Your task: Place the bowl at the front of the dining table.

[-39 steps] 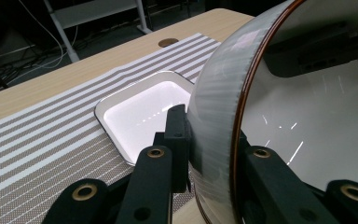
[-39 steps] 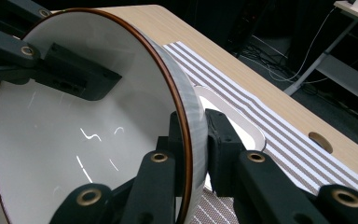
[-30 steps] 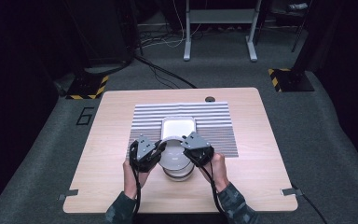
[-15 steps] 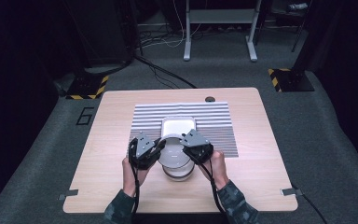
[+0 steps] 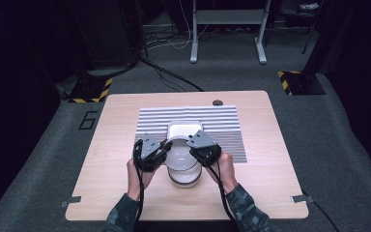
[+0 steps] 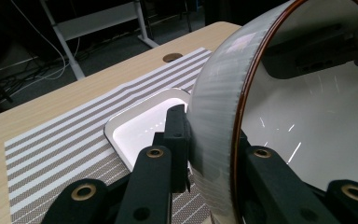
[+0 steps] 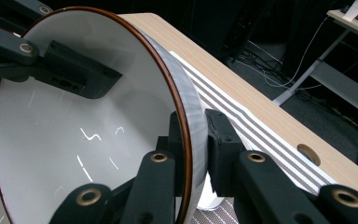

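Observation:
A white bowl (image 5: 179,153) with a brown rim and grey ribbed outer wall hangs tilted between both grippers. My left gripper (image 5: 150,152) is shut on its left rim (image 6: 214,135), one jaw outside and one inside. My right gripper (image 5: 204,147) is shut on the opposite rim (image 7: 193,149) in the same way. Each gripper view shows the other gripper's jaw inside the bowl (image 7: 74,140). Under the held bowl a second white bowl (image 5: 183,176) rests on the table. A white square dish (image 5: 185,129) lies just beyond on the striped placemat (image 5: 222,125).
The placemat (image 6: 51,154) covers the middle of the wooden table (image 5: 116,145). A round cable hole (image 5: 217,102) sits near the far edge. Beyond the table are a metal desk frame (image 5: 227,29), floor cables and yellow-black marked bases.
Both grippers and the bowl they hold have shifted slightly away from the person and up. Their hold on the rim is unchanged.

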A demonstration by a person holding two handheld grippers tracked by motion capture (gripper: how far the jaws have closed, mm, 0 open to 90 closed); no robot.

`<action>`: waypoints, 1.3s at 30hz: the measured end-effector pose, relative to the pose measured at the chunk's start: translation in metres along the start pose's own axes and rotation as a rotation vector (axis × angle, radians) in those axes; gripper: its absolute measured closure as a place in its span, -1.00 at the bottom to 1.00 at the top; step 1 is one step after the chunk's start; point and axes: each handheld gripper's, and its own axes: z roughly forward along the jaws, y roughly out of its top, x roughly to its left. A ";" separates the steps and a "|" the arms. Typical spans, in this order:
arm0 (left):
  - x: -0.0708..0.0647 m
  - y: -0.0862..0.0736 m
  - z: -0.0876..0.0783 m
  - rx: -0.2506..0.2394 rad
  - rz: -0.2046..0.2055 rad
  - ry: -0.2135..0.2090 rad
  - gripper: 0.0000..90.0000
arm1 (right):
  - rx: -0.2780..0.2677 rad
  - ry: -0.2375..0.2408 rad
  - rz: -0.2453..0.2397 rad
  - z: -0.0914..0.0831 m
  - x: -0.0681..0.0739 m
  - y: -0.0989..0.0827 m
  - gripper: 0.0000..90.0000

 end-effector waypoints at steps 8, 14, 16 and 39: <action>0.003 0.004 0.001 -0.014 -0.005 0.004 0.75 | -0.008 0.000 0.001 0.001 -0.004 0.005 0.81; 0.003 0.010 0.005 -0.019 0.003 0.003 0.75 | -0.004 -0.007 0.002 0.001 -0.009 0.006 0.81; 0.003 0.013 0.005 -0.025 0.008 0.006 0.75 | -0.010 -0.010 0.007 0.000 -0.012 0.007 0.81; 0.012 0.034 0.013 -0.061 0.052 0.031 0.77 | -0.043 -0.041 0.021 0.002 -0.027 0.021 0.81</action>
